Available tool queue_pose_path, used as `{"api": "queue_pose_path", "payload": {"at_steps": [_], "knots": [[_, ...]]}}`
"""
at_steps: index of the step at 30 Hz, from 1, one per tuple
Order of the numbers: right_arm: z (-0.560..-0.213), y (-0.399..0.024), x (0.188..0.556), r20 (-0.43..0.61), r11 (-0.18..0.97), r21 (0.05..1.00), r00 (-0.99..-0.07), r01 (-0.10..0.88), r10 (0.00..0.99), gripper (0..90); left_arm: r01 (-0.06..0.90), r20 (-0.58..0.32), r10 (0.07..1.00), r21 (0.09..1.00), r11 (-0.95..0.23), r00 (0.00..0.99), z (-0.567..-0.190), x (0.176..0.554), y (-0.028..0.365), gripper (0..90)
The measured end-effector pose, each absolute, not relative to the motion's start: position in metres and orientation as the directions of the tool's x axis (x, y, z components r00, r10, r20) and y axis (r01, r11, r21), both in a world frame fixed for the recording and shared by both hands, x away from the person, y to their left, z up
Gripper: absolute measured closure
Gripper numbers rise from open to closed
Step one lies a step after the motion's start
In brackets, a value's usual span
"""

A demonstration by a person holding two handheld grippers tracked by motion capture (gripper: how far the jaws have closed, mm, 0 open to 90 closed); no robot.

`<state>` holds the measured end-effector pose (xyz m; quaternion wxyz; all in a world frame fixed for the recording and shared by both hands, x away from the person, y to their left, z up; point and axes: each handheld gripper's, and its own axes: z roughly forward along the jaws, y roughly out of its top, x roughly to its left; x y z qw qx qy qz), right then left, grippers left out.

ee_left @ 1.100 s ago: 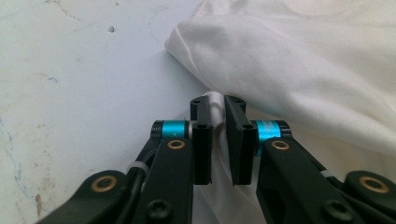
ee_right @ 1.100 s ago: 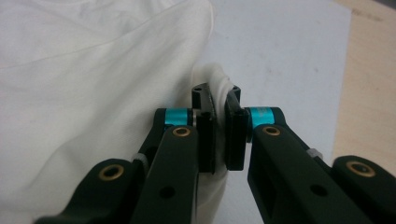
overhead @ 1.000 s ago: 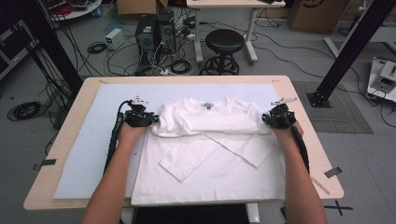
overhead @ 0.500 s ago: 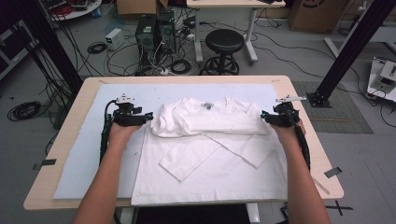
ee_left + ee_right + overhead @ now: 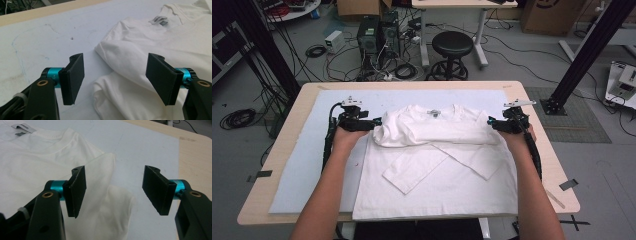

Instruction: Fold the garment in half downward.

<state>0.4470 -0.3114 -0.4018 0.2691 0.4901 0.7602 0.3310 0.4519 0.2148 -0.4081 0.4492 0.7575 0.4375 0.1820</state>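
In the middle of the high view a white T-shirt [image 5: 437, 165] lies flat on a pale blue mat [image 5: 312, 165] that covers most of the wooden table [image 5: 542, 165], with the left gripper [image 5: 371, 123] at the shirt's left edge, centre-left of the frame, and the right gripper [image 5: 495, 122] at its right edge, centre-right. Both sit just beside the folded upper part of the shirt, level with each other. The jaws of each have just been opening and now stand spread wide, with nothing pinched: in the left gripper view the left gripper [image 5: 115, 77] hangs over the rounded fold of the T-shirt [image 5: 140, 57], which fills the right half of the frame, cloth showing through the gap but clear of the pads; in the right gripper view the right gripper [image 5: 113, 191] hangs over the shirt's edge [image 5: 50, 162] at the left, with bare mat [image 5: 147, 147] on the right. The shirt's top portion is folded down, collar up, and its sleeves are folded in and cross as a V over the body; the lower hem reaches the table's near edge. The gripper views show the grey neck label [image 5: 160, 20] and collar seam closely, while the high view adds the whole outline, the forearms, a black stool [image 5: 452, 47] and cables on the floor beyond.
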Motion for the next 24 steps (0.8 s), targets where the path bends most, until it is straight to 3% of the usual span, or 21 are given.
{"api": "queue_pose_path", "payload": {"at_steps": [16, 24], "knots": [[-0.411, -0.300, 0.477, -0.062, 0.293, 0.747, -0.375, 0.598, 0.925, 35.4, 0.552, -0.150, 0.809, 0.798, -0.241, 0.569, -0.421, 0.490, 0.179, 28.9], [-0.420, -0.295, 0.498, -0.029, 0.267, 0.725, -0.359, 0.635, 0.933, 35.2, 0.594, -0.176, 0.834, 0.777, -0.209, 0.524, -0.434, 0.511, 0.172, 28.7]]}}
